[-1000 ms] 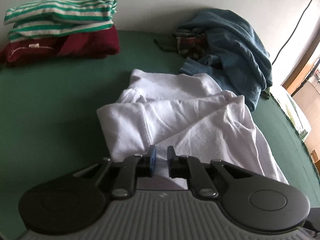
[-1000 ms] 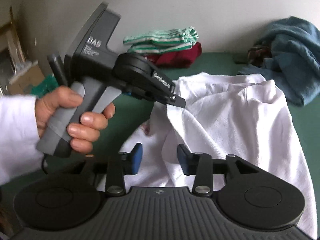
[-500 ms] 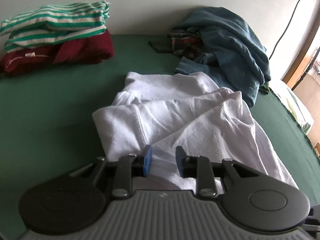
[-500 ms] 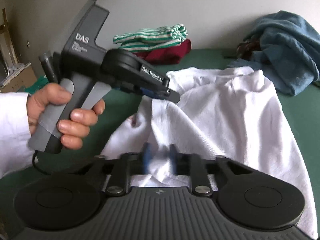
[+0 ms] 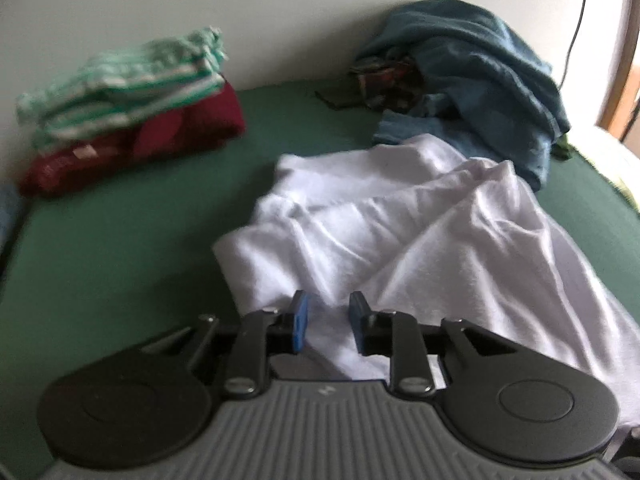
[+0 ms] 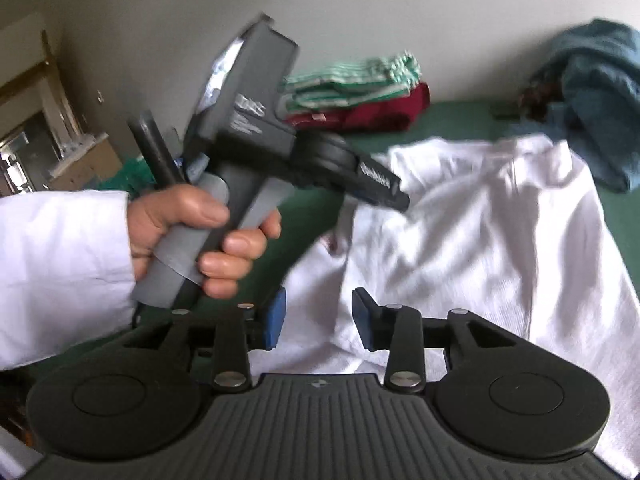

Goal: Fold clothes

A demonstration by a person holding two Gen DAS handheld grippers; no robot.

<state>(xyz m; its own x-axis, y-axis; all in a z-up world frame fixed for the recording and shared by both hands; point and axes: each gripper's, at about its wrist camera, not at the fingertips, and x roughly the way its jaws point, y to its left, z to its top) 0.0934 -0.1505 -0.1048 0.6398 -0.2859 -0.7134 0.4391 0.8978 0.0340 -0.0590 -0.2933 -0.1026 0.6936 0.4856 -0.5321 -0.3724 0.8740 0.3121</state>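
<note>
A crumpled white garment [image 5: 420, 232] lies on the green table cover [image 5: 120, 240]. My left gripper [image 5: 327, 304] hovers over its near edge, open, and the cloth shows in the gap with neither pad pressing on it. In the right wrist view, my right gripper [image 6: 320, 300] is low over the white garment [image 6: 480, 232]. Its jaws are opening, with cloth beneath them and nothing gripped. A hand [image 6: 200, 236] in a white sleeve holds the left gripper [image 6: 394, 200], whose tip points at a raised fold.
A folded green-and-white striped top [image 5: 132, 76] rests on a folded maroon one [image 5: 160, 136] at the back left. A heap of blue clothes [image 5: 480, 80] lies at the back right, touching the white garment. Boxes [image 6: 80, 160] stand off the table's left.
The left jaws went from nearly shut to open and the left gripper rolled. The right jaws pinched the cloth's near edge half a second ago and now stand apart.
</note>
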